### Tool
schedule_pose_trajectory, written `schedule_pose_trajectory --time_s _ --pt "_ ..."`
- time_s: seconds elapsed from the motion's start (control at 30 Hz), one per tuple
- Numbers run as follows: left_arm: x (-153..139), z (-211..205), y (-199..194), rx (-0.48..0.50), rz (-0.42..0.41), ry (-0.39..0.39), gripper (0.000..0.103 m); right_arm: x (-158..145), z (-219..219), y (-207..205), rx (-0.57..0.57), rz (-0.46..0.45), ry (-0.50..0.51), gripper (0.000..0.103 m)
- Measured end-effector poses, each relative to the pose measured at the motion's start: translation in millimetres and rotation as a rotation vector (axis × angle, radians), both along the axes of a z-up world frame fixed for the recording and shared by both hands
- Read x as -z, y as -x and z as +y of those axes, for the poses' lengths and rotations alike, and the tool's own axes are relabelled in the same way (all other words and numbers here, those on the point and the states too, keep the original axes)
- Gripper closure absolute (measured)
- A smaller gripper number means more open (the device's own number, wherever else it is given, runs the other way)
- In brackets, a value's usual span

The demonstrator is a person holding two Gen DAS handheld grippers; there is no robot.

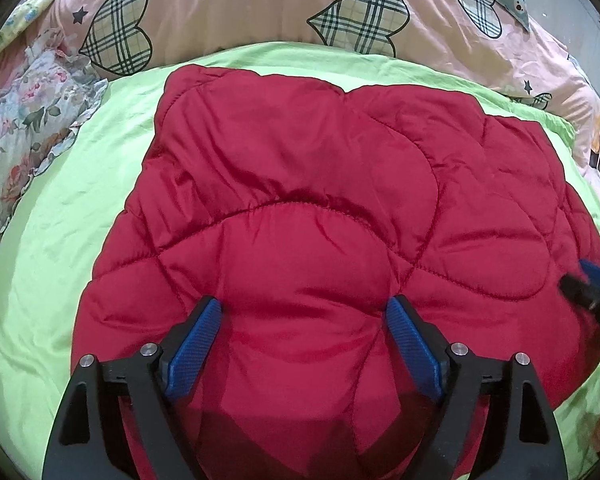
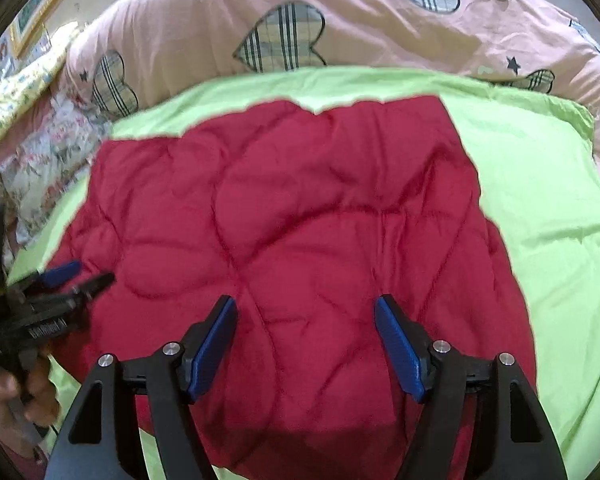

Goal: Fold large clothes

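The red quilted jacket [image 1: 300, 208] runs off the bottom edge in both wrist views, its near hem unseen. The right gripper [image 1: 592, 284] shows only as a blurred tip at the frame edge, jaws apparently parted. The pink duvet [image 2: 380, 40] is cropped.

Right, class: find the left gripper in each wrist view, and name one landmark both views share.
Left wrist view: the left gripper fills the bottom centre, open over the red quilted garment.
Right wrist view: it pokes in from the left edge, blurred.
Shared landmark: the pink heart-print duvet behind the green sheet.
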State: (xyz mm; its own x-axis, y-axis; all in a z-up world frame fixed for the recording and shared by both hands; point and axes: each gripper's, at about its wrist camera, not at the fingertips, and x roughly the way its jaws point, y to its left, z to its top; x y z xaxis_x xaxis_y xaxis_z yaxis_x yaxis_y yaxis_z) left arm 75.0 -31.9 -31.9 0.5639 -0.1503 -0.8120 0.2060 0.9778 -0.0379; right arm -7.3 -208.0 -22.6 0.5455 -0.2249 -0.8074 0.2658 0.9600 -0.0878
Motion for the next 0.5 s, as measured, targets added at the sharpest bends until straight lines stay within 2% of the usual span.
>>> schedule_pose_trajectory --time_s 0.13,0.33,0.5 --pt "-6.5 -0.6 2.6 -0.016 0.009 -0.003 0.017 10.9 -3.7 -5.9 0.007 0.005 -0.006 0.028" --pt "-22.7 10.0 37.3 -0.042 -0.013 0.011 0.016 -9.8 0.6 13.0 -0.006 -0.028 -0.042 0.028" --pt "-34.0 19.4 68.8 -0.059 0.010 0.025 0.015 -24.2 16.6 45.4 -0.046 -0.026 -0.051 0.025"
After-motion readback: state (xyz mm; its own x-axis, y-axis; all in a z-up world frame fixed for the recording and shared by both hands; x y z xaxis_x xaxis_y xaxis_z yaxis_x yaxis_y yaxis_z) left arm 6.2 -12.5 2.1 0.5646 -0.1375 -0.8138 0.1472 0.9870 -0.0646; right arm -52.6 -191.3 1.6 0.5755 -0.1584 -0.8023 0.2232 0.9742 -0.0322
